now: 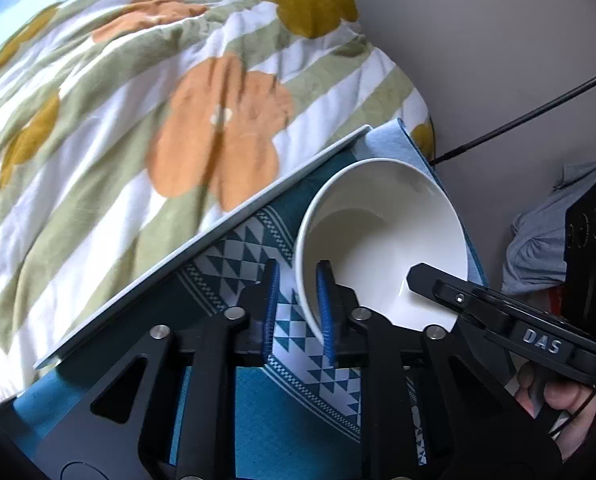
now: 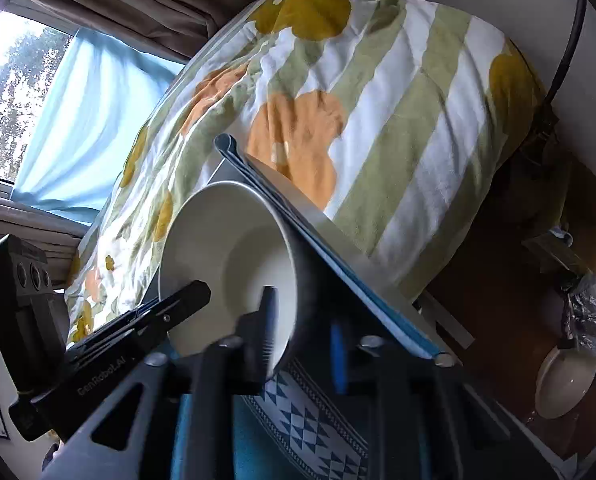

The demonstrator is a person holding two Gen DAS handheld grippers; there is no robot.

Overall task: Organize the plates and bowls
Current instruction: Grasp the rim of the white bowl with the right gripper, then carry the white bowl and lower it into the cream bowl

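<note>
I am pinching the white bowl (image 1: pixel 381 240) by opposite rims, left hand-held gripper (image 1: pixel 298 304) and right hand-held gripper (image 2: pixel 303 340) both clamped tight, on the patterned worktop (image 1: pixel 226 264) beside the bed (image 1: pixel 138 100). Organizing is barely starting; a plate (image 2: pixel 563 384) is waiting apart.

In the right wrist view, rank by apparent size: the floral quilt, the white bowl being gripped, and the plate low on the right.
1. floral quilt, fills most of the frame.
2. white bowl, though it sits close to the camera, which inflates it.
3. plate, looks smallest, but it lies farther off, so true size against the bowl is unsure.
</note>
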